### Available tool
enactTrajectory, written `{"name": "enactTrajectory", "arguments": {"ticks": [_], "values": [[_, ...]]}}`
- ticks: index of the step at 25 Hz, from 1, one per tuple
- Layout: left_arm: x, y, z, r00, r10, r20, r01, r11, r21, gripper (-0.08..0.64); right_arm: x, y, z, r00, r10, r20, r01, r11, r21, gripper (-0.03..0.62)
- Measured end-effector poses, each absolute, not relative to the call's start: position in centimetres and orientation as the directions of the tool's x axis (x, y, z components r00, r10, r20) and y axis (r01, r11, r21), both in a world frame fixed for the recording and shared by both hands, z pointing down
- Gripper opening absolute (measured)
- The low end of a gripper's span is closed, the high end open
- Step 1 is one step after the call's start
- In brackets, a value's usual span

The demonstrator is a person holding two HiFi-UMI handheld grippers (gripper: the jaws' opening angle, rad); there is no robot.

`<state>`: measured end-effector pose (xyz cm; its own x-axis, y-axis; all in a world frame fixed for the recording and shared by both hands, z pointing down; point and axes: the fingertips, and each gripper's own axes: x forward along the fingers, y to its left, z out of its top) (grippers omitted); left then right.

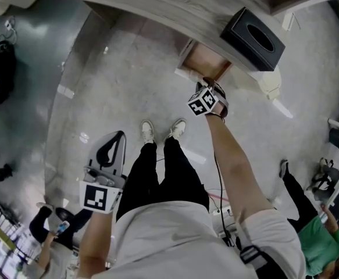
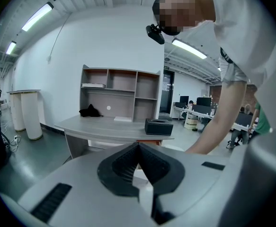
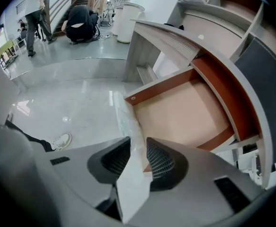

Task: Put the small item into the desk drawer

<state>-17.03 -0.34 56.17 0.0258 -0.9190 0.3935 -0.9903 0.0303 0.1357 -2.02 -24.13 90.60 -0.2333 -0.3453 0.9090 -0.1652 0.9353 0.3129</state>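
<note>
Right tongs [image 3: 138,141]: tilted steeply down over the open drawer [image 3: 175,119], jaws parted, with a narrow gap between the ribbed pads

Packet [image 3: 134,178]: thin, clear plastic. It stands on edge in that gap, nearer the left-hand pad as the right gripper view shows it, and daylight shows at the other pad, so the pads are not pressing on it. Its far end runs out past the jaw tips and shows over the drawer's front corner and the floor [image 1: 117,68] beside it. Cannot tell whether it touches the drawer

Drawer: pulled out from under the tabletop [image 1: 157,7], red-brown walls, pale bottom. In the head view the right arm is stretched forward and its tongs are above the drawer's mouth

Black tissue box [image 1: 252,39]: on the tabletop, just right of the drawer in the head view

Left tongs [image 2: 138,148]: held low at the person's left side, well apart from the desk and pointing toward it. Jaws meet at the tips, nothing between them

Shelf unit [image 2: 121,91]: stands at the back of the tabletop, seen in the left gripper view

White shoes [image 1: 147,131]: on the floor, short of the drawer
</note>
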Motion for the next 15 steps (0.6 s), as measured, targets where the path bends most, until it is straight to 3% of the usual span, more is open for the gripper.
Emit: {"name": "enactTrajectory", "arguments": {"ticks": [3,5,11,15], "values": [[-16.9,-0.5,56.2,0.03,-0.918,0.395,-0.99,0.027,0.138,0.017,-2.2,-23.4,90.9,-0.242,-0.274,0.931,-0.181,0.955,0.234,0.157],[-16.8,-0.5,56.2,0.034,-0.918,0.394,-0.99,0.024,0.141,0.017,-2.4,-22.7,91.2,-0.248,-0.208,0.946,-0.2,0.967,0.16,0.299],[-16.0,-1.7,55.7,0.073,-0.93,0.361,-0.989,-0.02,0.147,0.017,-1.8,-22.8,88.0,-0.303,-0.257,0.918,-0.228,0.954,0.192,0.31],[-15.0,-3.0,54.4,0.122,-0.939,0.323,-0.986,-0.078,0.146,0.017,-1.0,-21.9,83.0,-0.385,-0.32,0.866,-0.322,0.926,0.199,0.288]]}}
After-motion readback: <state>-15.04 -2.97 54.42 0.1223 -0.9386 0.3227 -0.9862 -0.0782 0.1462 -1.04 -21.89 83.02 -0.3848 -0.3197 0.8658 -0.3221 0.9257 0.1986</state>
